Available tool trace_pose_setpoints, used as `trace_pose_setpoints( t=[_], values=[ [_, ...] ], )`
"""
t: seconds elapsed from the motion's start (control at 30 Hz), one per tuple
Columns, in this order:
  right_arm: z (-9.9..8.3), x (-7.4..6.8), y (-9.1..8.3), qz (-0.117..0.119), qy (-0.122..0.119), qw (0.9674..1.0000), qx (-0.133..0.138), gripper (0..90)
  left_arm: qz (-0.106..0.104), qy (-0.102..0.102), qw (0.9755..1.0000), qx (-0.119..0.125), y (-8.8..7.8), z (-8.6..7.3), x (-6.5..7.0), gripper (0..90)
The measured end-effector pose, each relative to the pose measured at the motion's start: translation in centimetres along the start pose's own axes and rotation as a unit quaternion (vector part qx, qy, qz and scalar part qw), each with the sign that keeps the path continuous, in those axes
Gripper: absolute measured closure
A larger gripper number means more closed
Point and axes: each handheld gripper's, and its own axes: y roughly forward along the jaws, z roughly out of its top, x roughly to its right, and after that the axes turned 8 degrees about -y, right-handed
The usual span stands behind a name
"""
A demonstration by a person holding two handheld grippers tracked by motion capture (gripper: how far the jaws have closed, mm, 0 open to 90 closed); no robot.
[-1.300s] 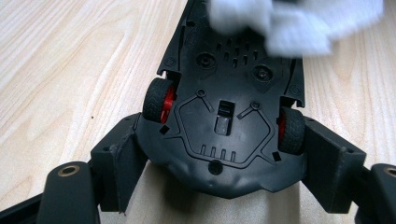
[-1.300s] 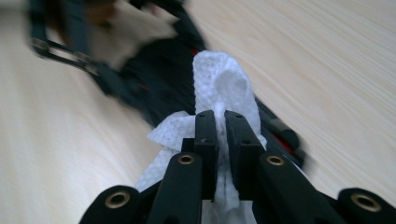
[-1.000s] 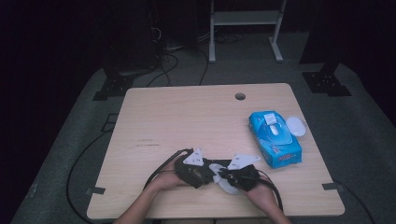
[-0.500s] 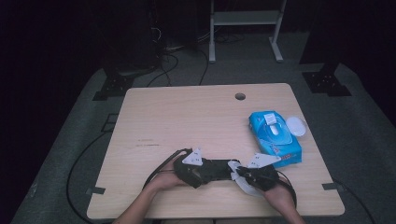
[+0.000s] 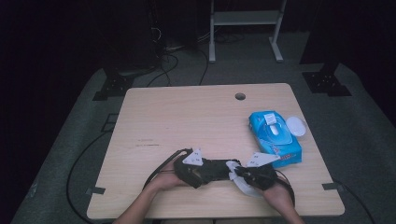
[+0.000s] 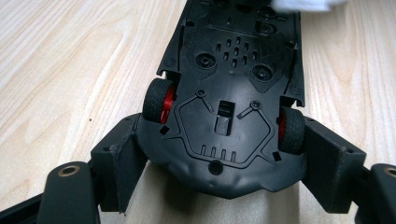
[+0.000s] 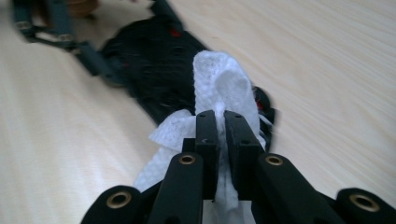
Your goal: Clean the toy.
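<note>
A black toy car (image 6: 229, 93) with red wheel hubs lies belly-up near the table's front edge. My left gripper (image 6: 219, 154) is shut on one end of it, a finger (image 6: 119, 154) pressed against each side by the wheels. In the high view the car (image 5: 212, 169) stretches between the left gripper (image 5: 204, 170) and the right gripper (image 5: 237, 173). The right gripper (image 7: 220, 126) is shut on a folded white wipe (image 7: 224, 86), whose tip rests against the far end of the car (image 7: 154, 70). A corner of that wipe (image 6: 303, 4) shows at the top of the left gripper view.
A blue pack of wipes (image 5: 273, 137) lies at the right of the wooden table (image 5: 187, 116), a small white oval lid (image 5: 295, 126) beside it. A cable hole (image 5: 240, 96) sits near the far edge. Cables trail off the front left.
My right gripper has slid to the right with the wipe, from the car's middle to its far end. The left gripper and the car have stayed put.
</note>
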Motion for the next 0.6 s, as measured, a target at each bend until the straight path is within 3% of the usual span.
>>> trace_pose_setpoints(
  t=[0.23,0.37,0.47,0.6],
  values=[
    [0.7,0.7,0.9,-0.002,0.009,0.9999,0.004,84.0,0.008,0.002,1.0000,-0.005,-0.2,-0.1,-0.1,23.0],
    [0.1,1.5,0.5,-0.013,0.029,0.9995,0.003,84.0,0.004,0.004,1.0000,-0.004,-0.1,0.1,0.0,23.0],
    [0.5,1.1,0.8,-0.024,0.021,0.9995,0.000,84.0,0.010,0.008,0.9999,-0.009,-0.1,0.1,-0.1,23.1],
    [1.6,0.5,1.9,-0.010,0.012,0.9998,0.012,84.0,0.011,0.010,0.9998,-0.011,0.0,0.1,0.1,23.1]
  ],
)
